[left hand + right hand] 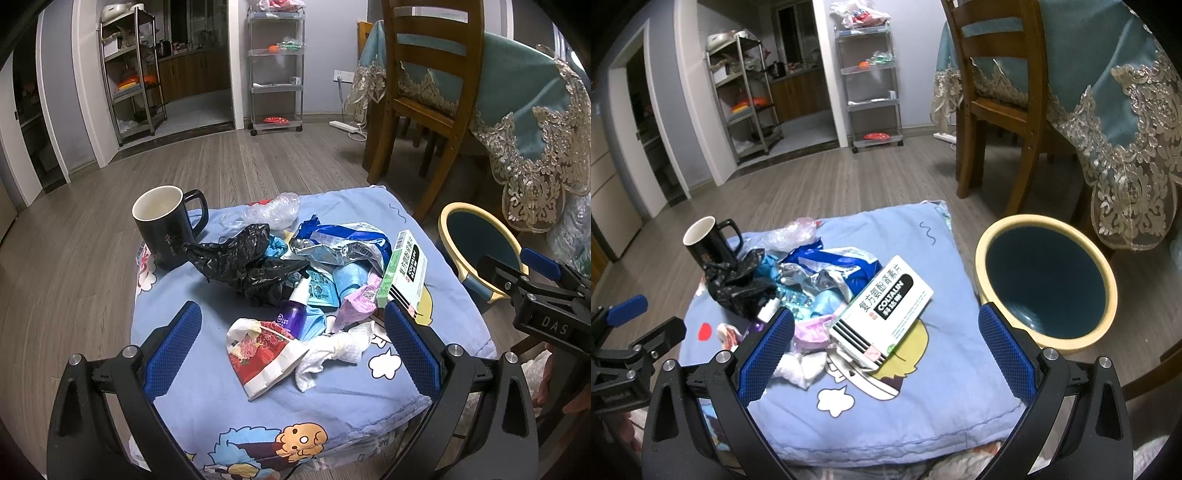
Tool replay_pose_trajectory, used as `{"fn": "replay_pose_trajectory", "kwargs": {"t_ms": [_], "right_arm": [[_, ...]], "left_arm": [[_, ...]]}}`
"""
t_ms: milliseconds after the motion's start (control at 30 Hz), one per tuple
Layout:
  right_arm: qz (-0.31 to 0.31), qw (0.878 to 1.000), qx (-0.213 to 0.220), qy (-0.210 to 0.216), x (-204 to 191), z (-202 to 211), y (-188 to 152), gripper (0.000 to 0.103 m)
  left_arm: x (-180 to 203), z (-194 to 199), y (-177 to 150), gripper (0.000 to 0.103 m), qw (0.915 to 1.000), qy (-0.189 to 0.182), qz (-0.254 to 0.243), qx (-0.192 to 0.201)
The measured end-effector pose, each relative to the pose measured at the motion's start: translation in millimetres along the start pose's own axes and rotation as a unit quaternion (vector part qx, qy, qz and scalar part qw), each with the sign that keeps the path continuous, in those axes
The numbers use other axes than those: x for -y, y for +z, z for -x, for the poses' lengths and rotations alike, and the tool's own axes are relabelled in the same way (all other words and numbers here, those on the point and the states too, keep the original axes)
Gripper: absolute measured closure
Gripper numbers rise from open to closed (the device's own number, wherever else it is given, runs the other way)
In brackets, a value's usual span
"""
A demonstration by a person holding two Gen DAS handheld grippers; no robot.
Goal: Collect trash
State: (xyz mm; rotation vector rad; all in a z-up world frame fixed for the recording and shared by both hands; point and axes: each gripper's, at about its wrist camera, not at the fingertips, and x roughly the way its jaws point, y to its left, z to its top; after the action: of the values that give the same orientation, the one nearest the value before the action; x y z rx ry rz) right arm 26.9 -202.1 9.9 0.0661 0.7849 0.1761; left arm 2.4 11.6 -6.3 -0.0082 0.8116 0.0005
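Here, on the cushion (905, 413) beside the bin (1108, 295): medicine box (882, 314), light, stiff, gripped across its narrow sides; black bag (243, 262), limp, slippery; tissue (332, 350), soft, pinched anywhere. Left gripper (291, 350) and right gripper (886, 354) spread, empty.

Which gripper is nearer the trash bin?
Right. The right gripper hovers over the cushion edge beside the trash bin; the left gripper sits farther away, over the trash pile's near side.
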Motion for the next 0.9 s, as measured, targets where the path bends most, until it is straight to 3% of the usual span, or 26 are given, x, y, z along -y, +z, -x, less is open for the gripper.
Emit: {"fn": "replay_pose_trajectory", "kwargs": {"t_ms": [900], "right_arm": [[-0.003,1.0,-0.001,-0.002,2.4,-0.3,1.0,0.004]], "left_arm": [[-1.9,1.9,2.0,0.006,1.0,0.005,-0.001,0.007]]}}
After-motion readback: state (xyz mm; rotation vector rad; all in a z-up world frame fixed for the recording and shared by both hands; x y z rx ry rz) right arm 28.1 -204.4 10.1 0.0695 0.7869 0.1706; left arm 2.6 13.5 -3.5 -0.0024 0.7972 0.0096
